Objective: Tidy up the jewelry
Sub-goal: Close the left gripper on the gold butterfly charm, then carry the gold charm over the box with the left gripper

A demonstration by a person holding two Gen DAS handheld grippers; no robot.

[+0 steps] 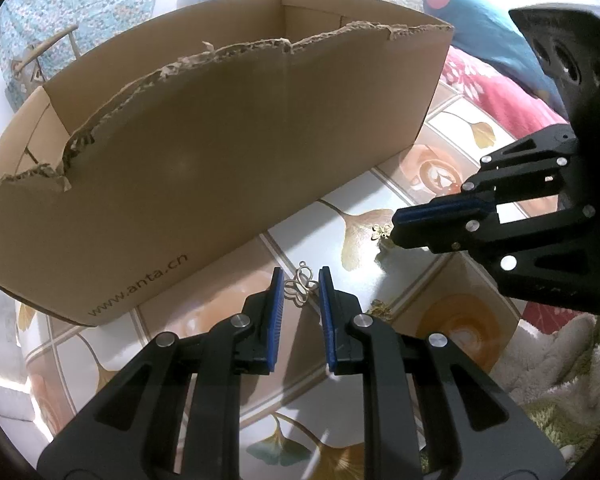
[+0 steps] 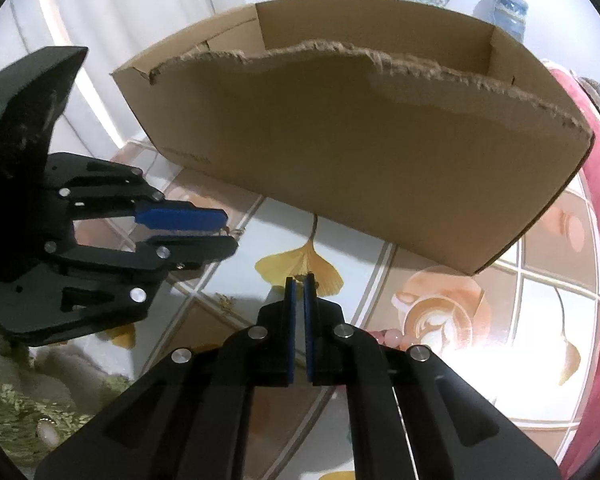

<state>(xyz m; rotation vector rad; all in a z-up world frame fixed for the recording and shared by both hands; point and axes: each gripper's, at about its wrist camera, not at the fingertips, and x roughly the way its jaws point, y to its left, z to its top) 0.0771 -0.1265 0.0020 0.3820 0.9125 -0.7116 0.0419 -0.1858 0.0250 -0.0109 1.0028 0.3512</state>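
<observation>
box [image 1: 228, 152] inside hidden by torn wall | left gripper [image 1: 301, 280] apart around silver butterfly charm [image 1: 300, 290] | right gripper [image 2: 299, 280] nearly together, pinching gold charm [image 1: 381, 232], mostly hidden

**Left fingers parted, right fingers nearly closed**

The left gripper [image 1: 300, 276] is reaching forward and low, its blue-padded fingers [image 1: 277, 300] standing apart. The right gripper [image 2: 299, 280] is angling in from its side, fingers [image 2: 309, 312] pressing almost together.

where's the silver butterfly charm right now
In the left wrist view, the silver butterfly charm lies on the patterned tabletop between the tips of the left gripper, just in front of the cardboard box.
</observation>
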